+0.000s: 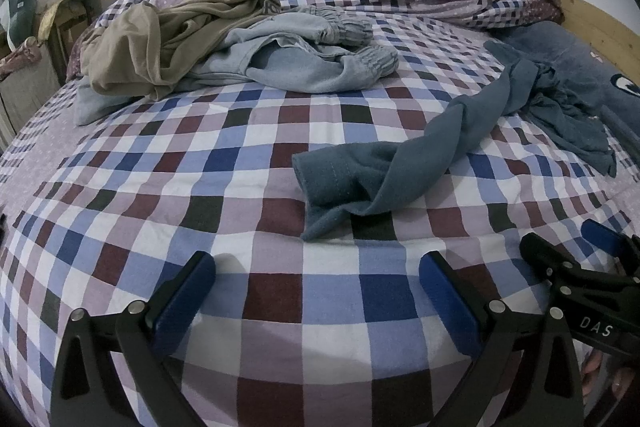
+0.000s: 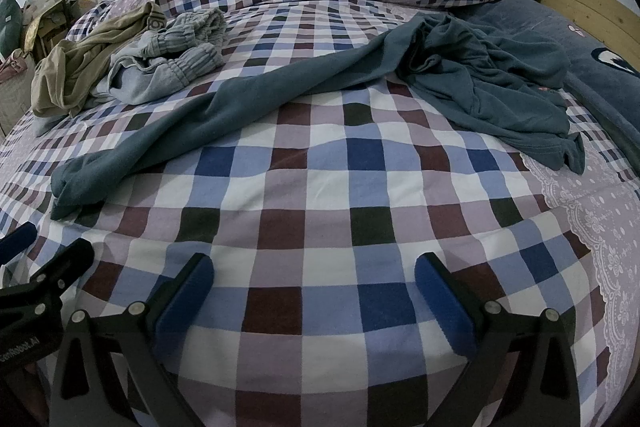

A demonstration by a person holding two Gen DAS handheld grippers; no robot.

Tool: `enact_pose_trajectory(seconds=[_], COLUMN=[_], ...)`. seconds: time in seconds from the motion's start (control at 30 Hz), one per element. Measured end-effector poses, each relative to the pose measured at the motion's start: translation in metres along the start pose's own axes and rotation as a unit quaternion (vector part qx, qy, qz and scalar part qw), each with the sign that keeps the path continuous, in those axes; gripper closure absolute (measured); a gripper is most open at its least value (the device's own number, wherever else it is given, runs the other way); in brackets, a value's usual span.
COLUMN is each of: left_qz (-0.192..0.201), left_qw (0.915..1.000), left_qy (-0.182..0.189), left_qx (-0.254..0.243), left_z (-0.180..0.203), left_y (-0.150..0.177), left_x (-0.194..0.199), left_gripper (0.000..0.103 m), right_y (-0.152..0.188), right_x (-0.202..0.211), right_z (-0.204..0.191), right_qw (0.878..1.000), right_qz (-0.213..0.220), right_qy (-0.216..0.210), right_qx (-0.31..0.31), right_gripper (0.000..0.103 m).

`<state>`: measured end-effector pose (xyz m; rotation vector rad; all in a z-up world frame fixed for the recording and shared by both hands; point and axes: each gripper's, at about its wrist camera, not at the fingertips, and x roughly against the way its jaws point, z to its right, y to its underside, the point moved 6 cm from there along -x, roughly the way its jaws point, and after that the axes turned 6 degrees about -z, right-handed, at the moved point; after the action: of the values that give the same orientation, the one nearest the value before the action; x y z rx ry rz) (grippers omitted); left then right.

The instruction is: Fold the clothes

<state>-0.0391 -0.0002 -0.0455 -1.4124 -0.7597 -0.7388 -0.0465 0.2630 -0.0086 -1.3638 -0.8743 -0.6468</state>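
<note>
Your left gripper [image 1: 316, 267] and right gripper [image 2: 314, 269] both spread wide, empty, over the bed [image 2: 320, 187], blue top [image 2: 480, 79] crumpled ahead

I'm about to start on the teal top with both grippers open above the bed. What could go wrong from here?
1. The teal top is twisted, its sleeve roped up; grabbing the cuff alone would likely drag it rather than flatten it.
2. The top's body lies against the blue blanket; a pinch there might catch both.
3. The beige garment and light blue pants lie tangled.
</note>
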Motion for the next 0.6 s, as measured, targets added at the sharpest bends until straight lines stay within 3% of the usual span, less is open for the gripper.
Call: enact_pose_trajectory(seconds=[0.6], left_qz=[0.000], left_qw=[1.0000], left_qy=[-0.006], left_qx=[-0.003], left_z=[0.0001], left_y=[0.0006], left_x=[-0.0003], left_gripper=[0.000], right_y=[0.0016], right_x=[-0.0003], right_z=[-0.0011], right_qw=[1.000], right_qz=[-0.005], right_qy=[-0.001], right_qx=[-0.001], right_gripper=[0.000])
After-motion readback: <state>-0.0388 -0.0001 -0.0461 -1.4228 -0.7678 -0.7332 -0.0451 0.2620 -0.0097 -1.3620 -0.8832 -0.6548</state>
